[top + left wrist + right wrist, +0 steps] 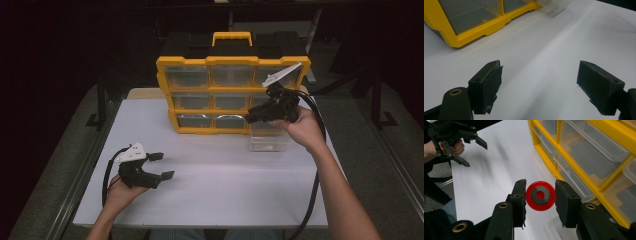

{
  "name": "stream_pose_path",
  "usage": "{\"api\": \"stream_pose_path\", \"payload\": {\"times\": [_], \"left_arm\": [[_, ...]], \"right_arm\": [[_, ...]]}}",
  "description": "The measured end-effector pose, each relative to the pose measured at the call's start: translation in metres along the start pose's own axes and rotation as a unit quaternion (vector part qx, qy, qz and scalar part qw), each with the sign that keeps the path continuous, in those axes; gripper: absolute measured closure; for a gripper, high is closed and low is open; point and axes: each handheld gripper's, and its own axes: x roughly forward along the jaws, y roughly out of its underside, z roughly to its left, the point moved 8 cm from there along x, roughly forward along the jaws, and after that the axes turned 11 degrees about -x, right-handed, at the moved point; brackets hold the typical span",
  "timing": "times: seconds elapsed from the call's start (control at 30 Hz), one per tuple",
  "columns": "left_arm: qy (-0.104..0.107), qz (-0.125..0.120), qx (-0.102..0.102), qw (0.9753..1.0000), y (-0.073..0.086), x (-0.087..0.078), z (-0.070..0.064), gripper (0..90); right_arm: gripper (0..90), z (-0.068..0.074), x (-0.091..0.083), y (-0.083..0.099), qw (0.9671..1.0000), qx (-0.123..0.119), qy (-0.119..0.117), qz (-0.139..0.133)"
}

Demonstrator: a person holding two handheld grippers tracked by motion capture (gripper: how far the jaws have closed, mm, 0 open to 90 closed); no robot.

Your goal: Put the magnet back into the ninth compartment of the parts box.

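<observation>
A yellow organizer (232,61) with clear drawers stands upright at the back of the white table (215,190). My right gripper (254,118) hovers in front of its lower right corner, above a clear drawer (270,141) that sits pulled out on the table. In the right gripper view the right gripper (540,193) is shut on a red disc (534,205) with a grey centre, held edge to edge between the pads. My left gripper (162,165) rests low at the front left, open with nothing between its fingers (486,87).
The organizer's frame (486,27) lies ahead and left of the left gripper, with the clear drawer (556,8) farther off. The left gripper (475,155) appears far off in the right gripper view. Black cables trail from both grippers. Dark floor surrounds the table.
</observation>
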Motion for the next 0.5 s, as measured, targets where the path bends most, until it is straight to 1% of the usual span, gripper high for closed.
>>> {"api": "stream_pose_path", "payload": {"times": [0.07, 0.17, 0.23, 0.27, 0.5], "left_arm": [[0.000, 0.002, 0.000, 1.0000, 0.000, 0.000, 0.000, 19.7], [0.000, 0.000, -0.002, 1.0000, 0.000, 0.000, 0.000, 19.7], [0.000, 0.000, -0.003, 1.0000, 0.000, 0.000, 0.000, 19.7], [0.000, 0.000, -0.004, 1.0000, 0.000, 0.000, 0.000, 19.7], [0.001, 0.000, -0.005, 1.0000, 0.000, 0.000, -0.001, 19.7]], "right_arm": [[61.1, -0.003, -0.002, 0.003, 1.0000, -0.002, 0.005, 0.002], [61.0, -0.003, -0.005, 0.006, 0.9999, 0.013, 0.006, 0.003], [61.1, -0.006, -0.006, 0.009, 0.9998, 0.016, 0.009, 0.006], [61.0, -0.006, -0.006, 0.011, 0.9996, 0.023, 0.009, 0.009], [61.1, -0.015, -0.005, 0.029, 0.9990, 0.036, 0.021, 0.017]]}}
